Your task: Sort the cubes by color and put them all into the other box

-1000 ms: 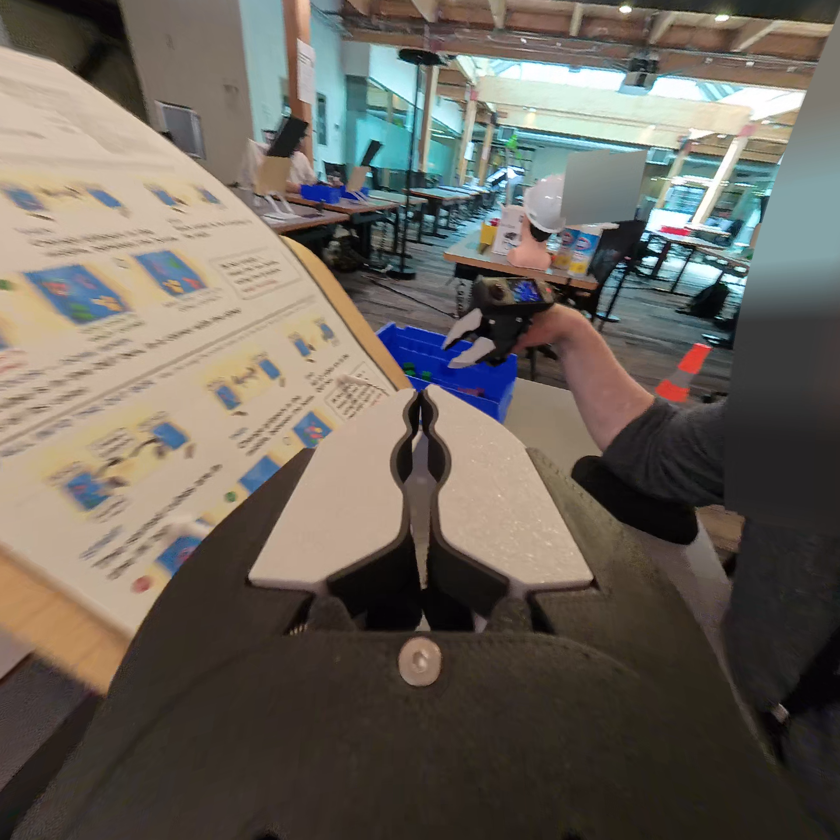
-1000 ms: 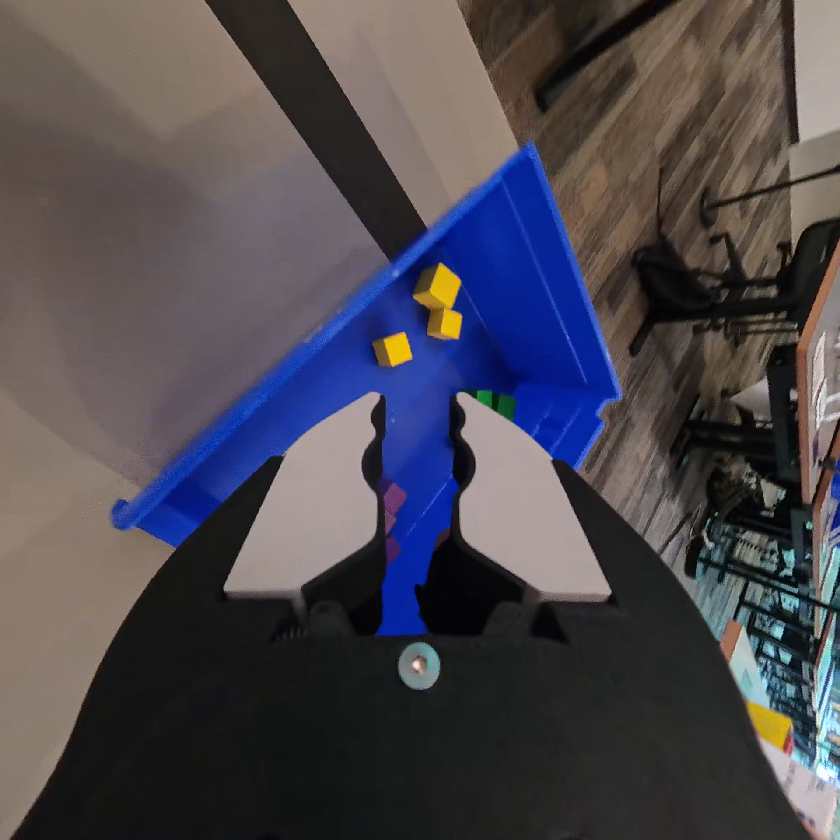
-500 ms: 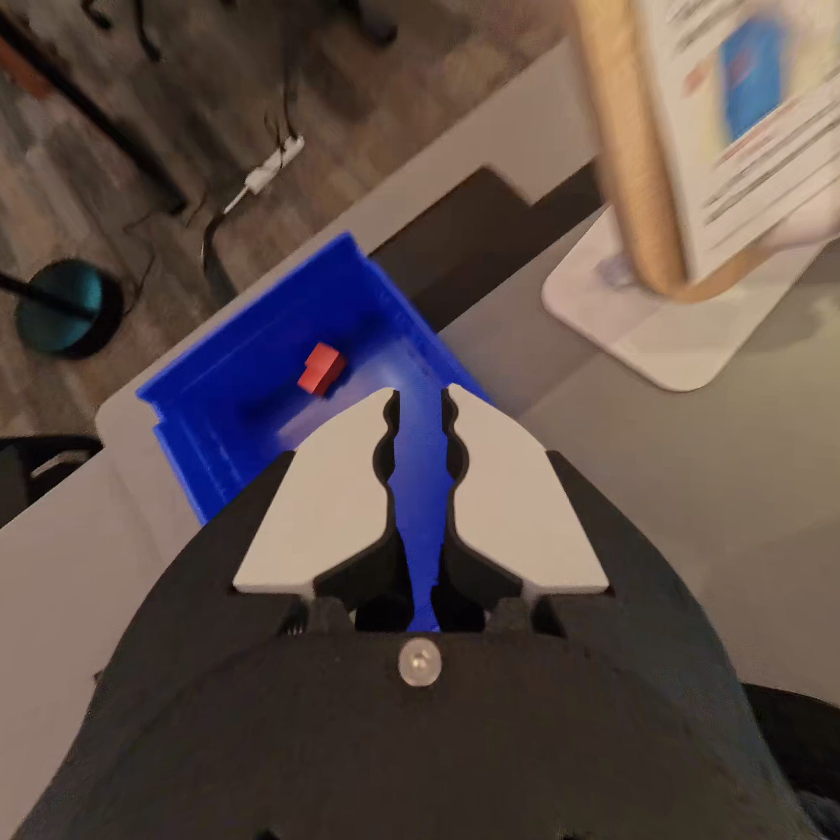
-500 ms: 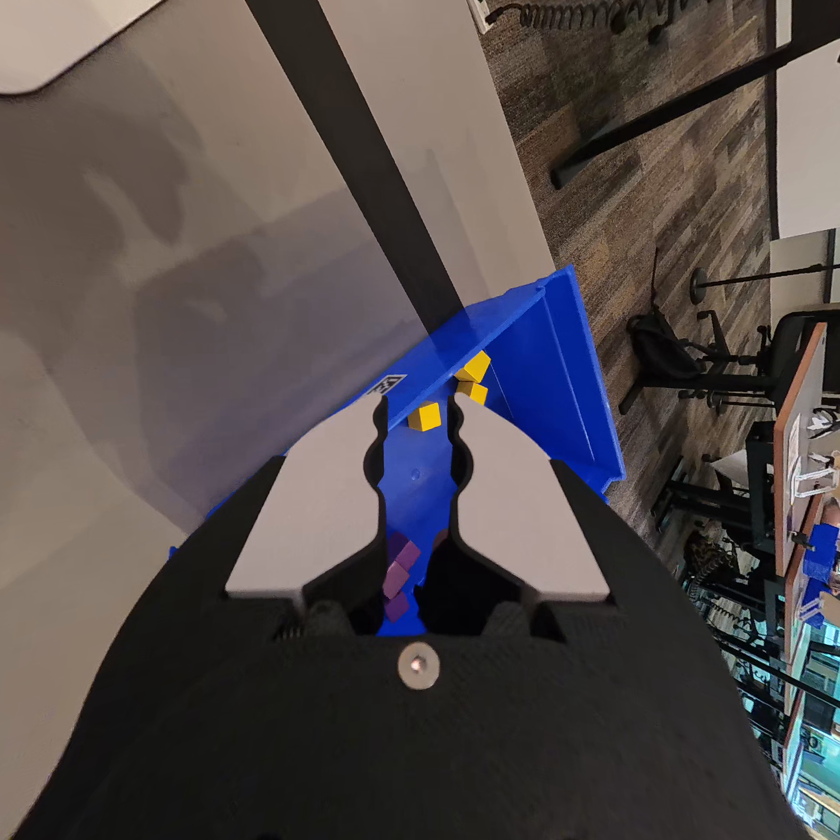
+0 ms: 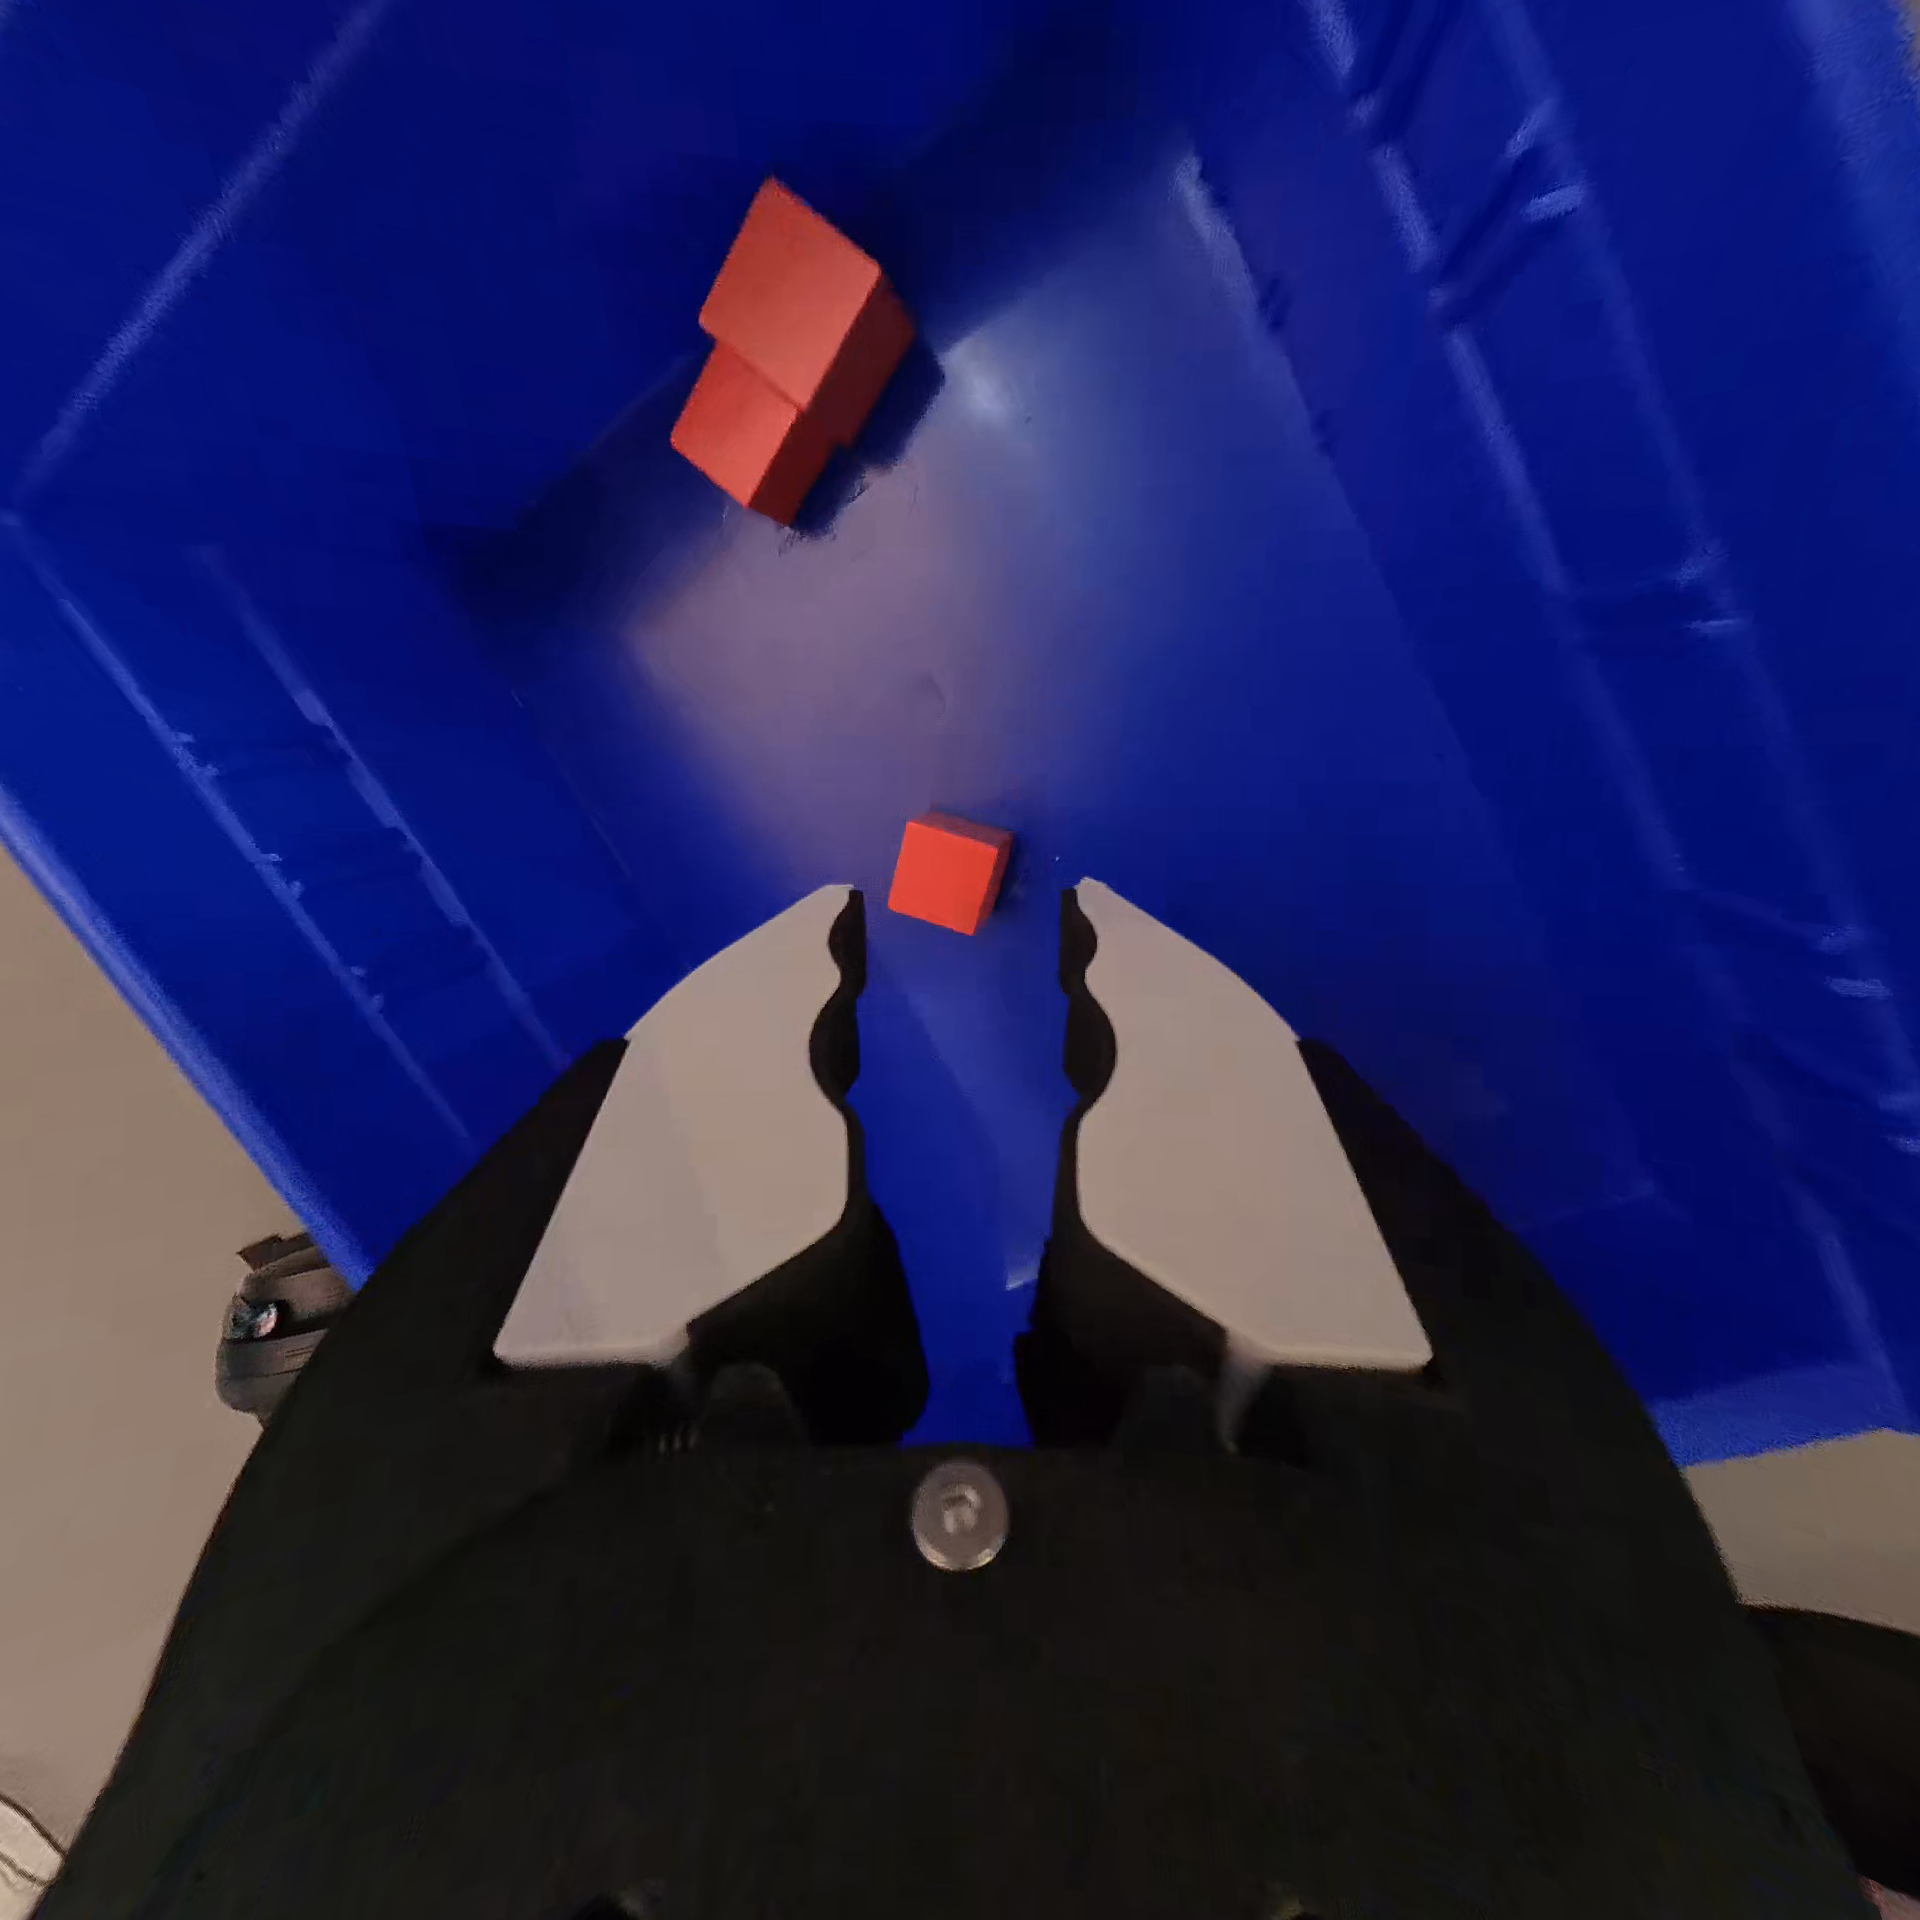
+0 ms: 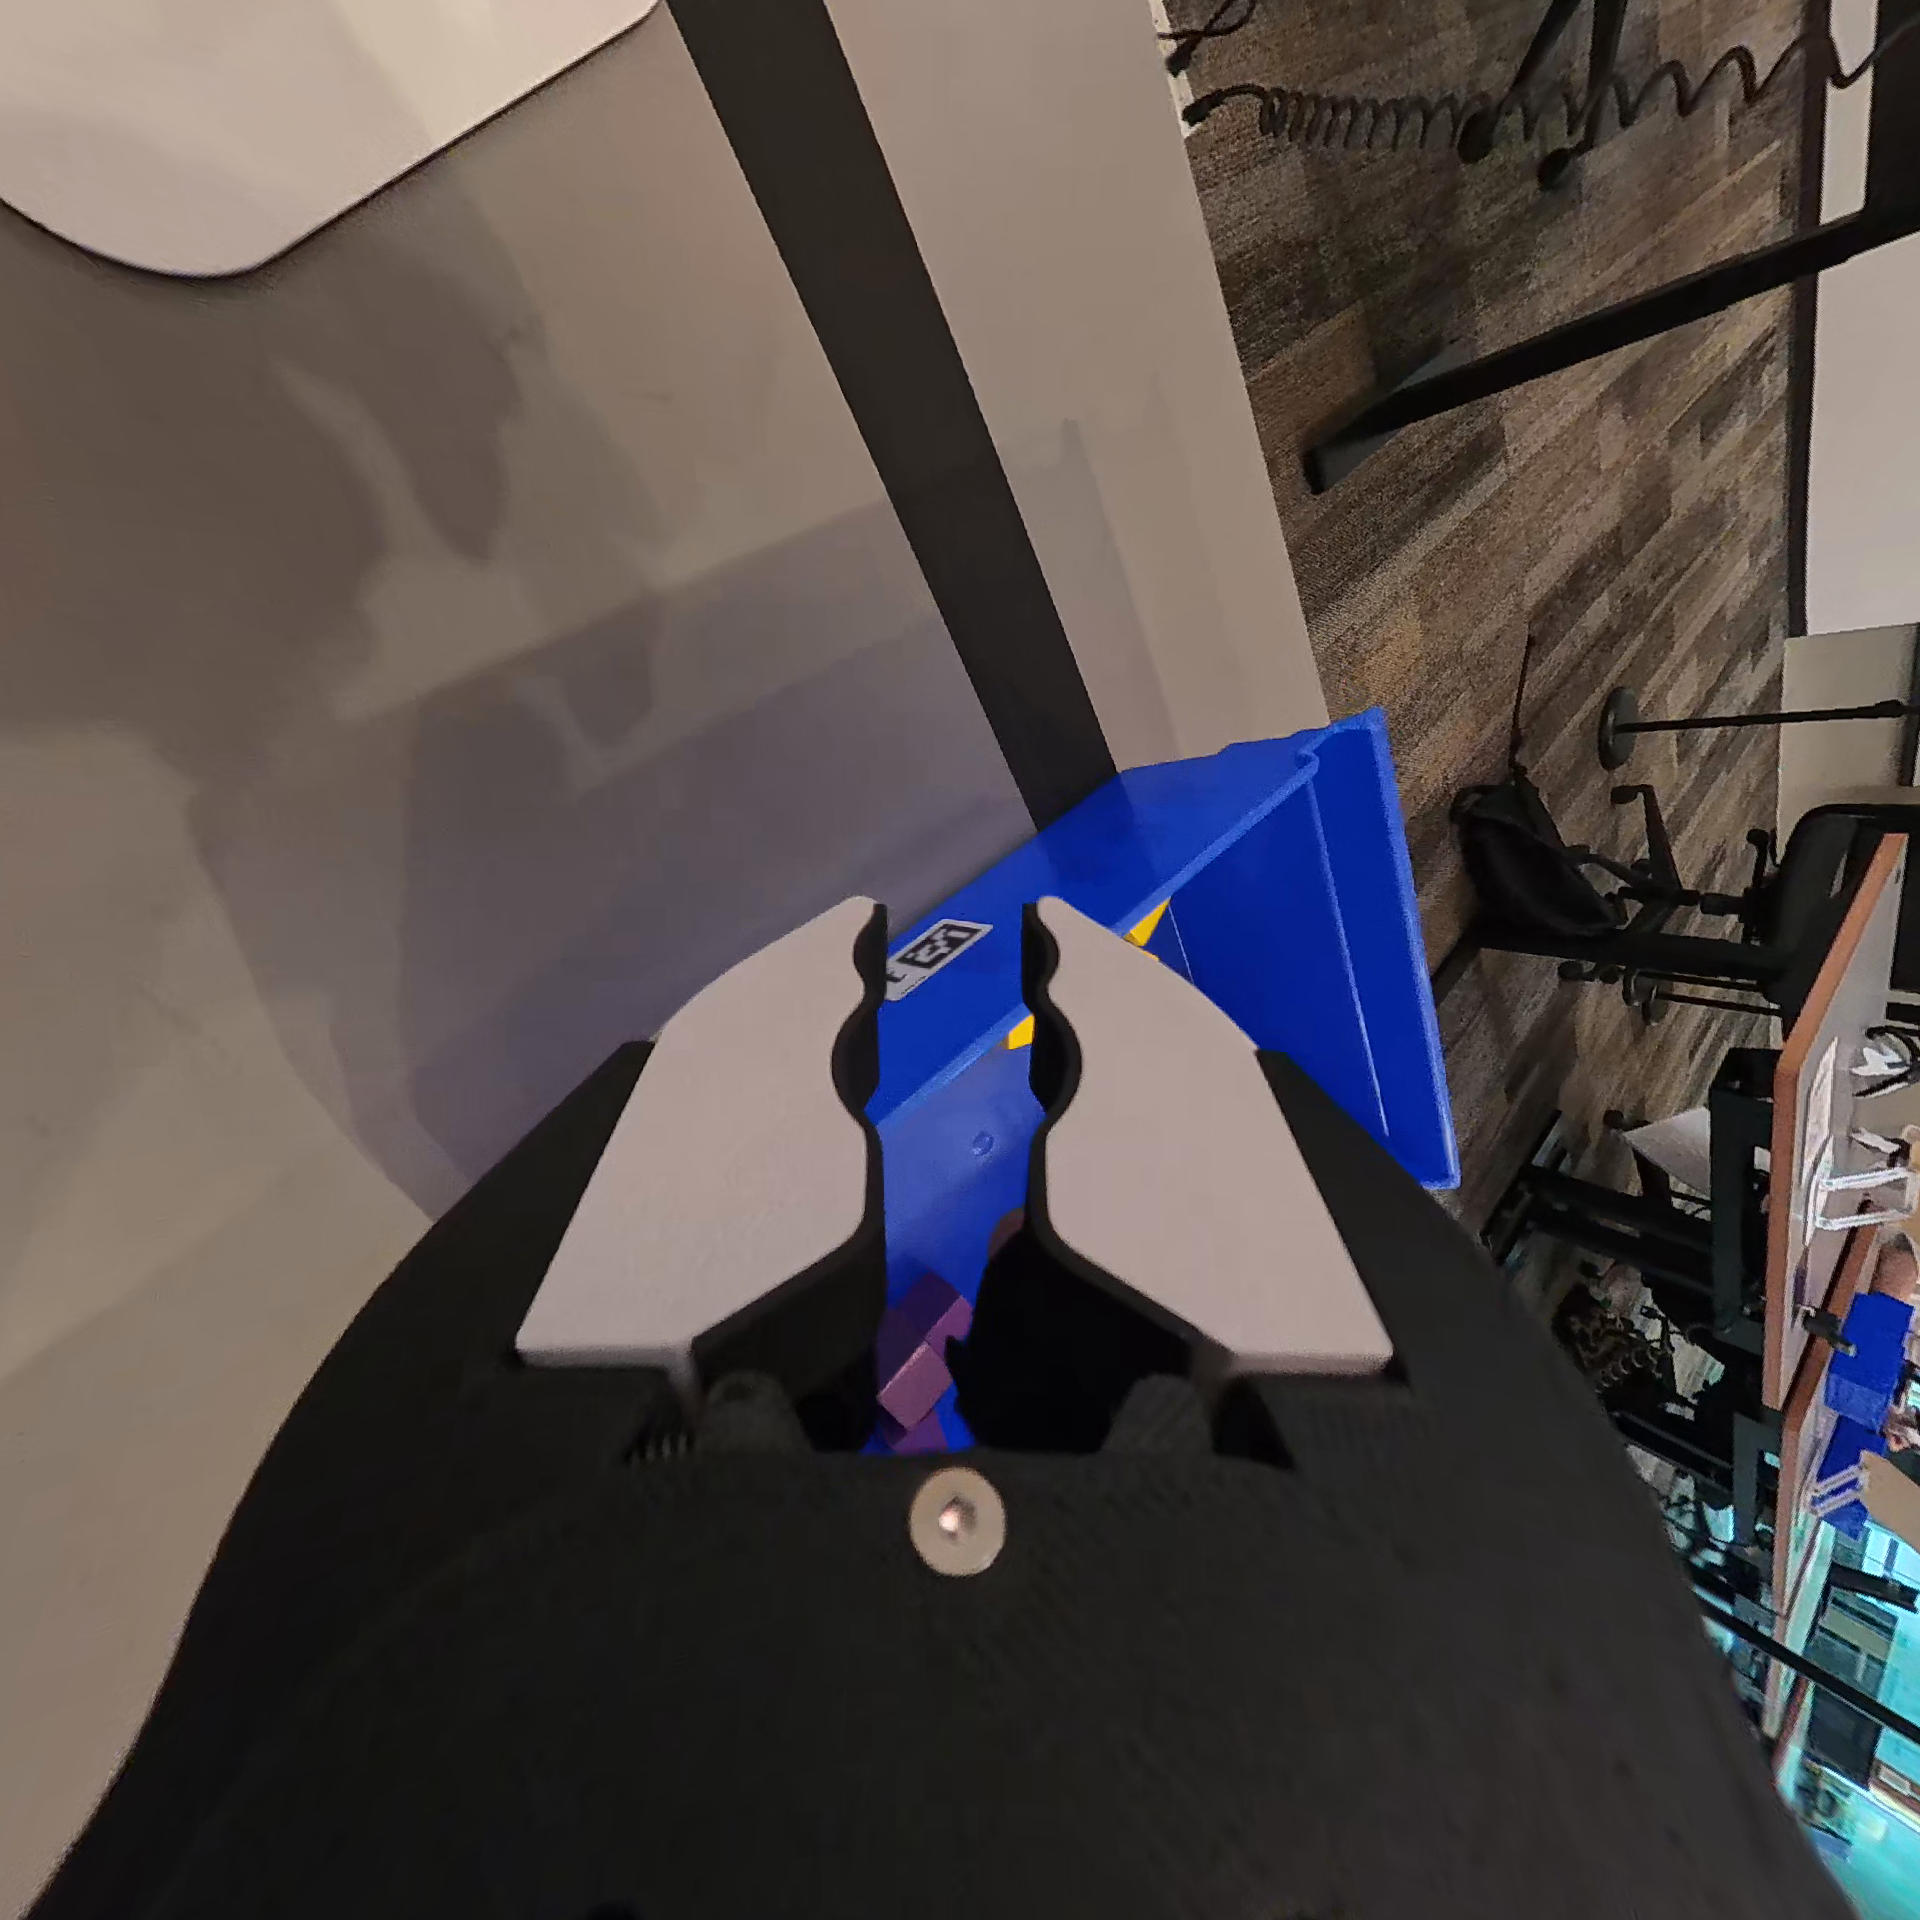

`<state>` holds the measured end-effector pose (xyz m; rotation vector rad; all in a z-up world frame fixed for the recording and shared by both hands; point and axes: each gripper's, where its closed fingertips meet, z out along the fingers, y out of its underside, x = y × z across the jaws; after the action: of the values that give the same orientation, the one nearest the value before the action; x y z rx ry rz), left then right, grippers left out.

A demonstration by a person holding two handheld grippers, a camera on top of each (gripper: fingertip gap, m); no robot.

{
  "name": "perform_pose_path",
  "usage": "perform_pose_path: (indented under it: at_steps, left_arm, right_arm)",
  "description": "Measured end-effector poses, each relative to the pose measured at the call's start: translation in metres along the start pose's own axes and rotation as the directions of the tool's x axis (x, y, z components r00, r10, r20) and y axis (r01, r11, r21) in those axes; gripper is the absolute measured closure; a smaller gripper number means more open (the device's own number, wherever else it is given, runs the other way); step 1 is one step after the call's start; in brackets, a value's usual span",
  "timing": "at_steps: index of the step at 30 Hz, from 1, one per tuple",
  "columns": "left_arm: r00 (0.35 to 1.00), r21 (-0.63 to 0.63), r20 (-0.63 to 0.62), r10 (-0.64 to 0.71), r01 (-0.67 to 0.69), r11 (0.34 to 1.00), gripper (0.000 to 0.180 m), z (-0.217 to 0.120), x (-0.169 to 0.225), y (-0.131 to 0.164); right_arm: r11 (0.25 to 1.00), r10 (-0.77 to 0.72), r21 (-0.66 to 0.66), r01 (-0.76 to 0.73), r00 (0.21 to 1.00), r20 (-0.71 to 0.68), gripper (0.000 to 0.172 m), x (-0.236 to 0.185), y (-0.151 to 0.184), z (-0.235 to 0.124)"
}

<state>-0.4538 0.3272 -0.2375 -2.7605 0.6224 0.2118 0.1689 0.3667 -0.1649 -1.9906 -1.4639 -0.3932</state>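
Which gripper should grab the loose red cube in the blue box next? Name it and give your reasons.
Left. The left gripper hangs open inside the blue box, its fingertips flanking the small red cube just ahead, not touching it. The right gripper is open over the other blue box, with no red cube visible there.

Grey tabletop [image 6: 312, 623], wood-pattern floor [image 6: 1558, 520], desks [image 6: 1829, 1143] beyond

Three red cubes [image 5: 948, 875] in blue box [image 5: 1558, 520]
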Motion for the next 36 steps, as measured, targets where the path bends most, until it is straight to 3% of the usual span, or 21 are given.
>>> perform_pose_path:
  at_steps: [8, 16, 20, 25, 28, 32, 36]
  left_arm:
    - [0.998, -0.101, 0.009, -0.059, 0.059, 0.993, 0.147, 0.044, -0.012, 0.019]
    - [0.996, -0.08, -0.01, -0.084, 0.083, 0.993, 0.157, 0.047, -0.013, 0.017]
    - [0.993, 0.004, -0.032, -0.115, 0.115, 0.993, 0.157, 0.037, -0.013, 0.003]
    - [0.982, 0.261, -0.092, -0.162, 0.181, 0.948, 0.157, -0.02, -0.016, -0.03]
    - [0.977, 0.465, -0.172, -0.128, 0.195, 0.863, 0.157, -0.08, -0.005, -0.055]
    - [0.948, 0.703, -0.313, 0.053, 0.193, 0.684, 0.157, -0.17, 0.043, -0.088]
    - [0.866, 0.822, -0.396, 0.305, 0.186, 0.538, 0.158, -0.235, 0.118, -0.114]
  right_arm:
    - [1.0, -0.027, 0.007, 0.027, 1.0, 0.015, 0.147, -0.008, -0.007, 0.005]
    - [0.999, -0.045, 0.014, 0.045, 0.999, 0.013, 0.147, -0.011, -0.011, 0.004]
    - [0.997, -0.053, 0.048, 0.054, 0.998, -0.017, 0.147, -0.007, -0.019, -0.003]
    - [0.984, -0.072, 0.156, 0.085, 0.994, -0.088, 0.147, 0.0, -0.04, -0.024]
    - [0.957, -0.071, 0.266, 0.113, 0.984, -0.16, 0.145, 0.005, -0.063, -0.046]
    - [0.873, -0.074, 0.447, 0.194, 0.959, -0.272, 0.14, 0.002, -0.107, -0.082]
    - [0.74, -0.088, 0.607, 0.289, 0.937, -0.339, 0.137, -0.024, -0.155, -0.115]
